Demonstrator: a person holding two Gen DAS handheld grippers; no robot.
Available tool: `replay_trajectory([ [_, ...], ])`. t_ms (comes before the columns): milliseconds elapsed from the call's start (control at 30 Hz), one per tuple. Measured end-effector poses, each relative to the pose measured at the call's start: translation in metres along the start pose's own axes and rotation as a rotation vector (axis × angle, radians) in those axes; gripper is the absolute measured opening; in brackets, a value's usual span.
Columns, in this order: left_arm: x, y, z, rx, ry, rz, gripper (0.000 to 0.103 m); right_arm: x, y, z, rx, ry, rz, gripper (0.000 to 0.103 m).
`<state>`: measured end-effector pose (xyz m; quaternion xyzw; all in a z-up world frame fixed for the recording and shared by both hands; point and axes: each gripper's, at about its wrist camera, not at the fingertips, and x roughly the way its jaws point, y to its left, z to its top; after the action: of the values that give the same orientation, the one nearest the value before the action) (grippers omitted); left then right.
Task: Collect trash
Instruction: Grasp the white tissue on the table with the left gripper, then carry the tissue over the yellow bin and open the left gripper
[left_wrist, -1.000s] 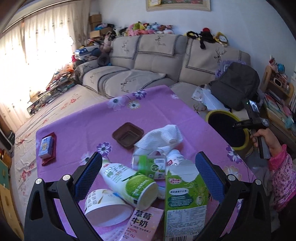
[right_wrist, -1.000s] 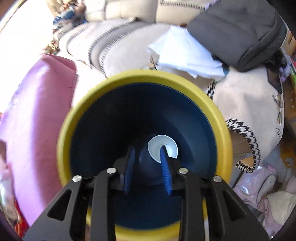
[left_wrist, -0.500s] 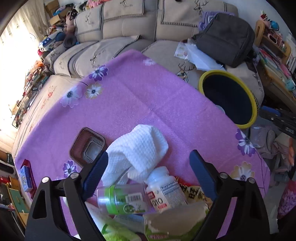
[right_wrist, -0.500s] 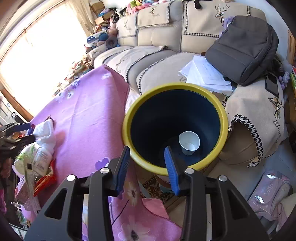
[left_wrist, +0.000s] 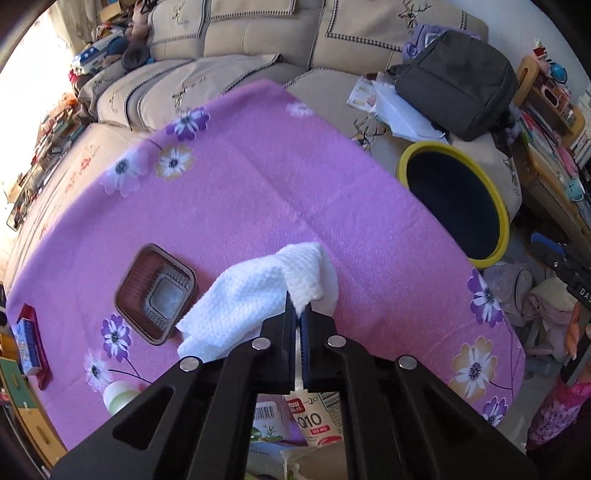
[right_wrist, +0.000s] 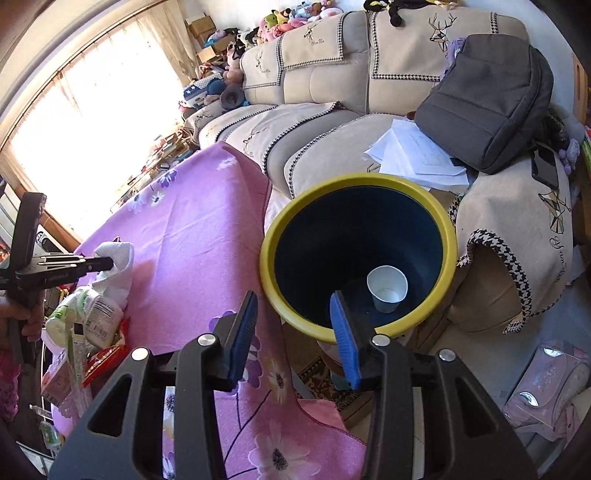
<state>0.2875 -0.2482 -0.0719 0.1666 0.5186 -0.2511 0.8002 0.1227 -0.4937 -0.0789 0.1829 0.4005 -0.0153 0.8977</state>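
One white paper towel (left_wrist: 266, 291) is seen on the purple flowered tablecloth (left_wrist: 258, 184), its raised fold pinched at the tips of the left gripper (left_wrist: 297, 314), whose jaws have just been closing and are now clamped on it; the rest of the towel is draped leftward and down from the tips, against the cloth. One brown square tray (left_wrist: 155, 291) is noted just beside the towel's left edge. A heap of packaging is partly hidden under the left gripper; one white pill bottle (left_wrist: 314, 421) and one green-capped bottle (left_wrist: 118, 393) can be counted, the remainder perhaps two or three cartons, too covered to tell. One yellow-rimmed bin (right_wrist: 354, 328) is recorded off the table's edge, well apart from the towel, with one paper cup (right_wrist: 386, 290) lying in its bottom. The right gripper (right_wrist: 293, 336) is held over the bin's near rim, jaws partly apart, having just been opening, nothing between them. One dark backpack (right_wrist: 487, 99) is noted on the sofa (right_wrist: 325, 74).
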Motion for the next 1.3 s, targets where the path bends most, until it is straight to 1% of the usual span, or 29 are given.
replay_trajectory([
  [233,-0.067,-0.015,0.013,0.038,-0.152,0.006,0.003,-0.013,0.001,-0.001,-0.005,-0.032,0.017,0.039],
  [400,-0.110,-0.034,0.031,0.080,-0.236,0.000,0.002,-0.021,-0.002,-0.001,-0.002,-0.048,0.016,0.039],
  [533,-0.131,-0.059,0.050,0.126,-0.272,-0.013,0.002,-0.029,-0.008,-0.002,0.005,-0.067,0.003,0.039],
  [633,-0.136,-0.084,0.066,0.168,-0.284,-0.037,0.003,-0.038,-0.014,-0.004,0.010,-0.084,-0.013,0.039],
  [767,-0.130,-0.125,0.089,0.229,-0.283,-0.081,0.003,-0.048,-0.028,-0.005,0.025,-0.100,-0.036,0.039],
  [833,-0.121,-0.146,0.102,0.258,-0.277,-0.103,0.003,-0.050,-0.035,-0.006,0.034,-0.100,-0.048,0.039],
  [1000,-0.089,-0.188,0.131,0.290,-0.265,-0.138,0.003,-0.051,-0.054,-0.007,0.060,-0.092,-0.058,0.039],
  [1167,-0.038,-0.219,0.151,0.304,-0.208,-0.167,0.003,-0.050,-0.067,-0.009,0.082,-0.088,-0.061,0.039],
  [1300,0.005,-0.235,0.157,0.299,-0.134,-0.169,0.004,-0.048,-0.074,-0.011,0.094,-0.079,-0.068,0.040],
])
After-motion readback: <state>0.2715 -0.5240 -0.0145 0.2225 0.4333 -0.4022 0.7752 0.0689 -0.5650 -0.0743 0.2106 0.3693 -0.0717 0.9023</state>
